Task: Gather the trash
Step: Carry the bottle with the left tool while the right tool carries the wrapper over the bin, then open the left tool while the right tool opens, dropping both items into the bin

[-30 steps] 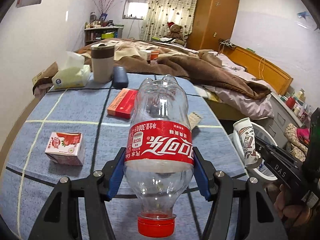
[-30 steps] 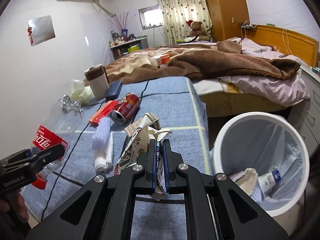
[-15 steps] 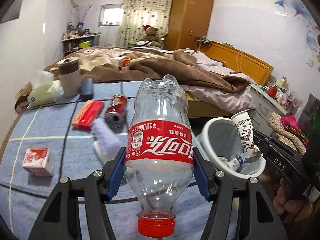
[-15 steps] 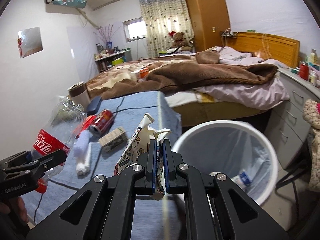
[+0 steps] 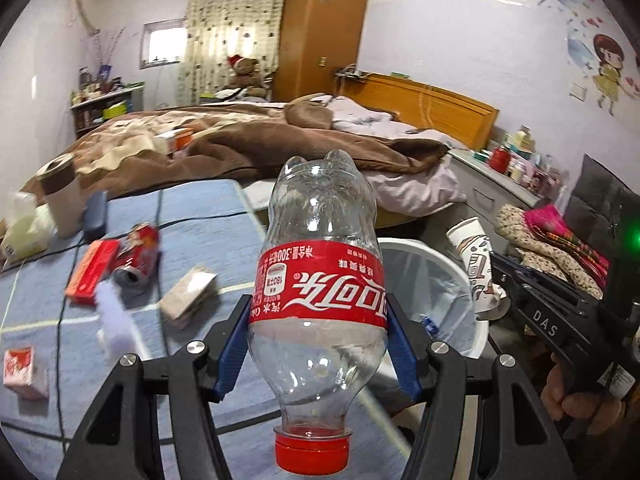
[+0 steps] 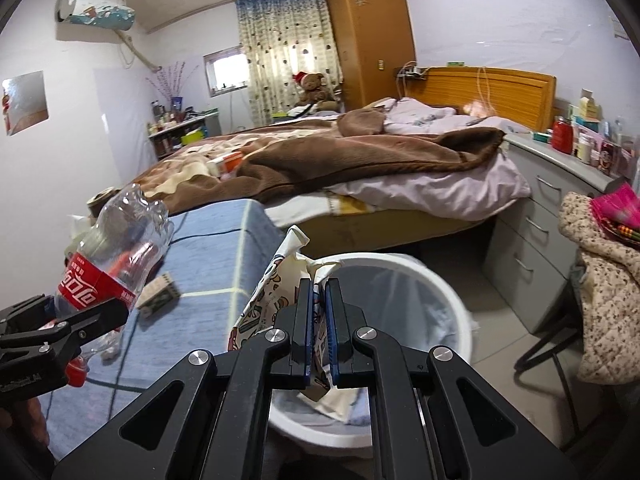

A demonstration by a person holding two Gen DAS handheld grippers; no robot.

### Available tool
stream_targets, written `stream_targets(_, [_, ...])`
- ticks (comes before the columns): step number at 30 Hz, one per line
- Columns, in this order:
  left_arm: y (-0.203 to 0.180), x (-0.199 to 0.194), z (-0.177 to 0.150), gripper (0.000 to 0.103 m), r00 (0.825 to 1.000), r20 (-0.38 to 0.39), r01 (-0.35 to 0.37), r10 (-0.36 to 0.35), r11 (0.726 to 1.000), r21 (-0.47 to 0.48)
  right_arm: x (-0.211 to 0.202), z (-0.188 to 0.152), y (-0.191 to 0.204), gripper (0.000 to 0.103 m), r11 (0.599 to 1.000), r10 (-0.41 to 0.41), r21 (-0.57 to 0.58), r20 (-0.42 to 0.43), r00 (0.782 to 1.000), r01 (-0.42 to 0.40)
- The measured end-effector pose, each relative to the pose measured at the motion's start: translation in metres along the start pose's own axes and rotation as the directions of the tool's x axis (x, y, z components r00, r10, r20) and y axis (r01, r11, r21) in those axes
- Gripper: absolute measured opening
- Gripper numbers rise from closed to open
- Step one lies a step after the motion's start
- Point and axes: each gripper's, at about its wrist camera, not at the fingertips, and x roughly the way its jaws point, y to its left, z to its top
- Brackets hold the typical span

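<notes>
My left gripper [image 5: 318, 344] is shut on an empty clear cola bottle [image 5: 320, 264] with a red label, held cap down above the blue table edge; it also shows in the right wrist view [image 6: 116, 248]. My right gripper [image 6: 319, 328] is shut on a crumpled patterned paper cup [image 6: 276, 280], held over the near rim of the white trash bin [image 6: 440, 288]. In the left wrist view the cup [image 5: 476, 256] hangs above the bin [image 5: 452, 280], right of the bottle.
On the blue table [image 5: 208, 208] lie a crushed red can [image 5: 138, 248], a red box [image 5: 92, 272], a white tissue wad [image 5: 116, 320], a small carton [image 5: 188, 296] and a juice box [image 5: 22, 372]. A bed [image 6: 360, 160] and grey drawers [image 6: 540, 220] stand behind.
Both grippers have swung right, from over the table toward the bin. The paper cup is now above the bin's rim and the bottle nears the table's right edge.
</notes>
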Motion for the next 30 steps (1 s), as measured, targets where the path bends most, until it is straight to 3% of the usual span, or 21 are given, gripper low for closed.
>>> stream_targets(5, [-0.024, 0.017, 0.005, 0.064, 0.999, -0.016, 0.046, -0.045, 0.999, 0.024, 0.003, -0.001, -0.015, 0.006, 0.999, -0.032, 0.008, -0.011, 0.999, 0.032])
stream_targets(14, [-0.061, 0.059, 0.004, 0.064, 0.988, -0.102, 0.122, -0.114, 0.99, 0.072, 0.028, -0.013, -0.043, 0.006, 0.997, -0.075, 0.003, -0.107, 0.991, 0.075])
stream_targets(22, [-0.068, 0.088, 0.001, 0.065, 0.98, -0.165, 0.125, -0.113, 0.99, 0.063, 0.044, -0.02, -0.047, 0.006, 0.995, -0.094, -0.039, -0.182, 0.979, 0.089])
stream_targets(30, [-0.067, 0.093, -0.001, 0.065, 0.976, -0.169, 0.143, -0.134, 0.989, 0.039, 0.045, -0.022, -0.049, 0.01, 0.993, -0.112, -0.054, -0.207, 0.972, 0.103])
